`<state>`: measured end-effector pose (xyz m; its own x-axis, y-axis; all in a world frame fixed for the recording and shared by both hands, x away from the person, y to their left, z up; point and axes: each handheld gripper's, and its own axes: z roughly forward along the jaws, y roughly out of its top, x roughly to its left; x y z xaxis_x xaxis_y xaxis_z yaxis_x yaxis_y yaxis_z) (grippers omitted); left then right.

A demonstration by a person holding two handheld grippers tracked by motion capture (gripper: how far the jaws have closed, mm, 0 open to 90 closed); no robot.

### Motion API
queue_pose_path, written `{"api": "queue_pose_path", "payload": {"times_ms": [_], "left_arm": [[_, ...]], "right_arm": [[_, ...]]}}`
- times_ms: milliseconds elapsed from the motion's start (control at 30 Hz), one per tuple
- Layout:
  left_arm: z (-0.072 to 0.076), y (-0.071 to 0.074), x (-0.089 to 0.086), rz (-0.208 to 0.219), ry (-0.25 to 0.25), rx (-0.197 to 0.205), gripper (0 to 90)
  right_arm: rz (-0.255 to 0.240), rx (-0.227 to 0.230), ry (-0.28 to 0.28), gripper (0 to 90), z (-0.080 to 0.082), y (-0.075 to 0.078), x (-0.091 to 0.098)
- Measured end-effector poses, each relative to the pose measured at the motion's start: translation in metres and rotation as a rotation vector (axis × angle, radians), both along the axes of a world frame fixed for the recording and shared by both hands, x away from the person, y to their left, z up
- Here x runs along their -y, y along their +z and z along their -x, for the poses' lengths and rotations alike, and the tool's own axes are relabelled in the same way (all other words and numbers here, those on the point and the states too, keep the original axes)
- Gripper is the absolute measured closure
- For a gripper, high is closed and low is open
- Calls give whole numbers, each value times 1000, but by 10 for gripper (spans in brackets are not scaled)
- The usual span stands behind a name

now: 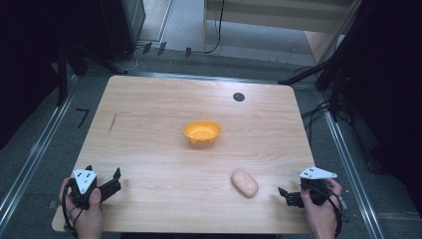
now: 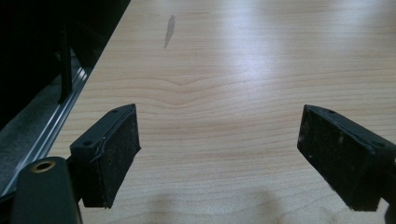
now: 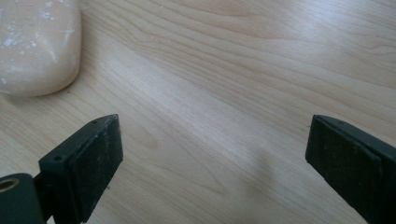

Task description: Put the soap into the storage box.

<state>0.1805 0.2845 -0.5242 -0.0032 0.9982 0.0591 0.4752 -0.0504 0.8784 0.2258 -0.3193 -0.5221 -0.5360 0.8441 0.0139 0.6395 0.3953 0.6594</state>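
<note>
A pale pink oval bread roll (image 1: 244, 182) lies on the wooden table (image 1: 149, 124) toward the front right; its rounded end (image 3: 37, 46) fills the top left corner of the right gripper view. An orange bowl (image 1: 202, 133) stands at the table's middle. My right gripper (image 1: 284, 195) is held at the front right edge, a short way right of the roll, jaws wide open over bare wood (image 3: 212, 154). At the front left corner my left gripper (image 1: 112, 181) is open too, with only tabletop between its jaws (image 2: 219, 154).
A small black disc (image 1: 239, 97) sits in the tabletop near the back edge. A dark streak (image 1: 112, 122) marks the wood at the left (image 2: 169, 31). Metal floor rails (image 1: 30, 159) run along both sides, and cables lie behind the table.
</note>
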Motion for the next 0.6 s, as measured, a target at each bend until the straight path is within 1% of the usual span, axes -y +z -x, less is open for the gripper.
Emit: {"api": "queue_pose_path", "payload": {"times_ms": [167,300,333,400,433,533,567,600], "left_arm": [[0,0,0,5,-4,0,136],[-1,0,0,5,-6,0,136],[-1,0,0,6,-8,0,136],[-1,0,0,5,-8,-3,136],[-1,0,-1,6,-10,-3,136],[-1,0,-1,7,-11,-4,136],[-1,0,0,6,-11,-5,136],[-1,0,0,5,-12,-7,136]], "right_arm": [[20,-41,29,49,-5,2,-9],[36,-56,44,50,-8,3,-14],[36,-63,43,51,-8,3,-16],[35,-89,59,58,-12,4,-21],[35,-89,59,58,-12,4,-21],[68,-116,81,59,-15,5,-30],[68,-116,81,59,-15,5,-30],[74,-131,93,59,-17,5,-35]]}}
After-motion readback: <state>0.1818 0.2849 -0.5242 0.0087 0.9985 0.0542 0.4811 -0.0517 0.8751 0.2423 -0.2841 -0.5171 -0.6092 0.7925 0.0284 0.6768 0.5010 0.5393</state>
